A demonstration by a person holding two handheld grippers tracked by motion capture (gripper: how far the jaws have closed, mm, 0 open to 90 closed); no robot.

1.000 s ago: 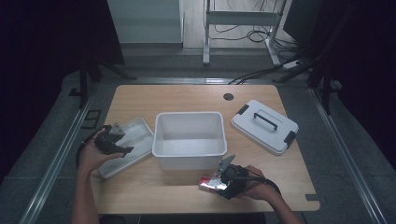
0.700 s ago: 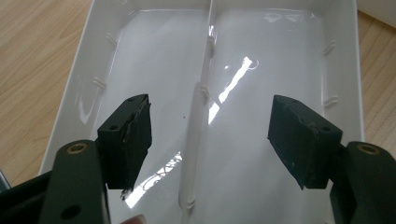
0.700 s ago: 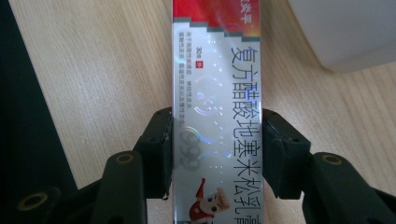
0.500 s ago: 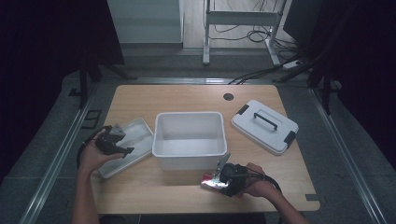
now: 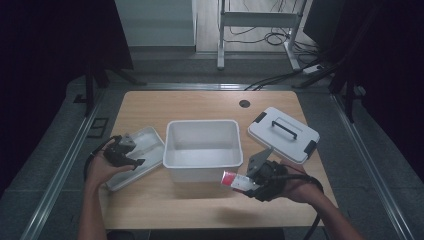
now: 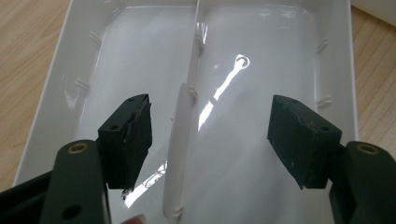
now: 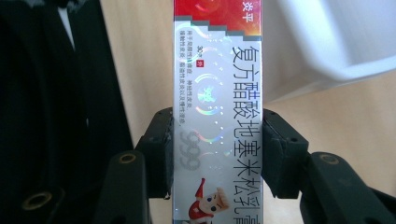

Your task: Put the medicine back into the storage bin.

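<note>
Our right hand-held gripper (image 7: 217, 154) clamps the ointment box (image 7: 217, 116); left hand-held gripper (image 6: 210, 140) gapes; the glossy carton could slip

There is one bench (image 5: 150, 107). On it sit one big white tub (image 5: 202, 149), one flat white tray (image 5: 145, 145) with two parts, and one lid (image 5: 283, 134). There is one small box (image 5: 236, 181), as far as the dim picture shows.
</note>
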